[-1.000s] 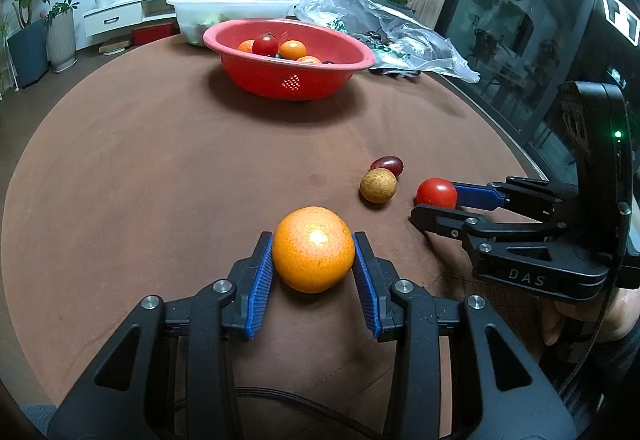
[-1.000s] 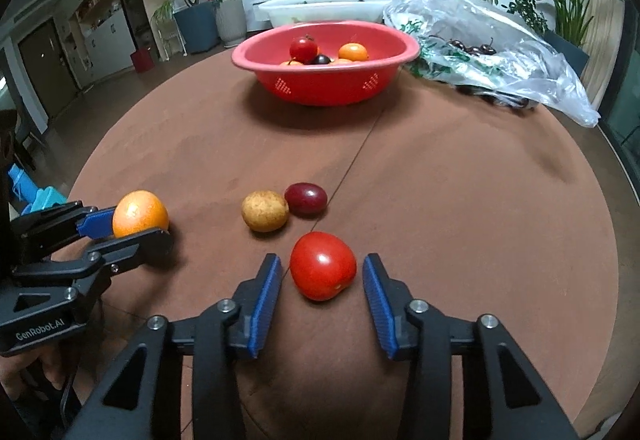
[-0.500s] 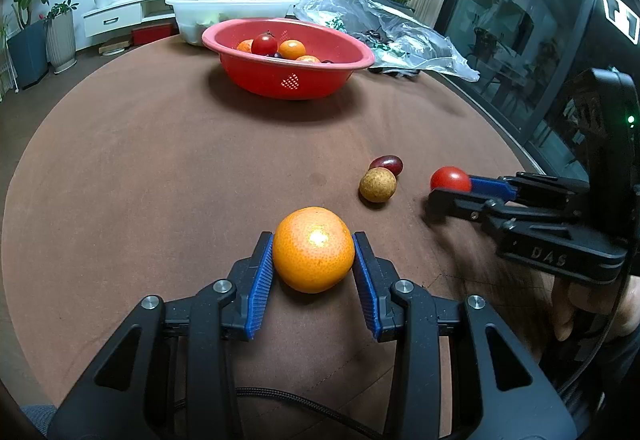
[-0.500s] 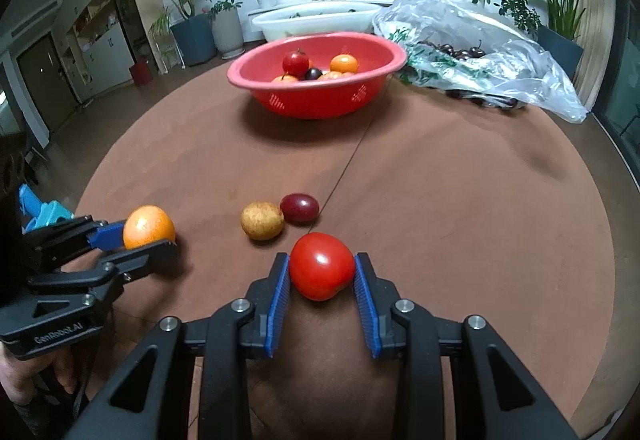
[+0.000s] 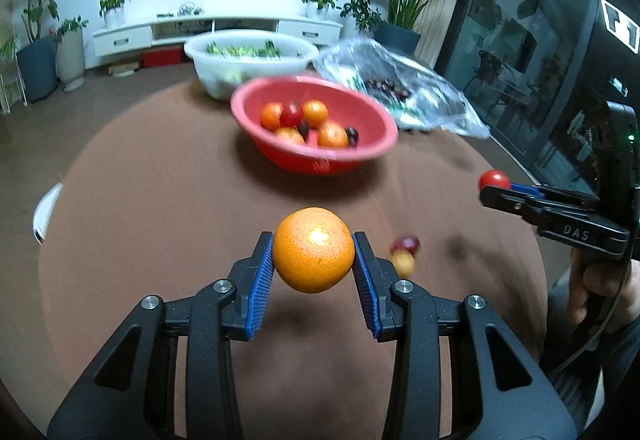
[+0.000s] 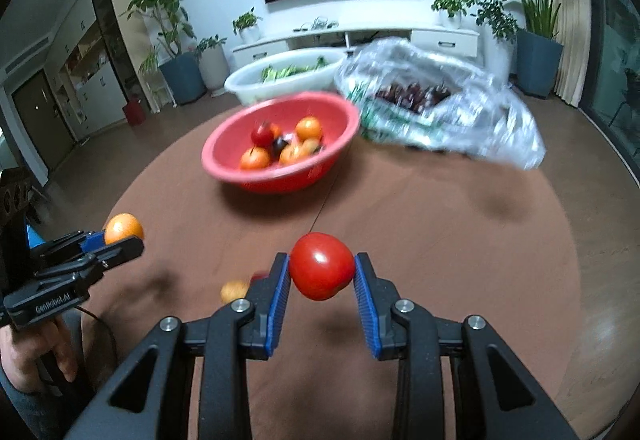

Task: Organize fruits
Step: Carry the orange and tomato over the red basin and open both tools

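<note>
Dimpled round orange [image 5: 314,250] pinched by left gripper [image 5: 313,268], glossy smooth tomato [image 6: 322,266] by right gripper [image 6: 322,280]

The left gripper [image 5: 313,256] clamps a round orange fruit [image 5: 313,249] above the brown round table [image 5: 160,200]; beyond stands a red plastic bowl [image 5: 372,148] of fruit.

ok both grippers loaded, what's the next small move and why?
Probably carry both forward over the red bowl. The left gripper grips the orange and the right gripper the tomato, both clear of the table; the bowl holds similar fruit.
</note>
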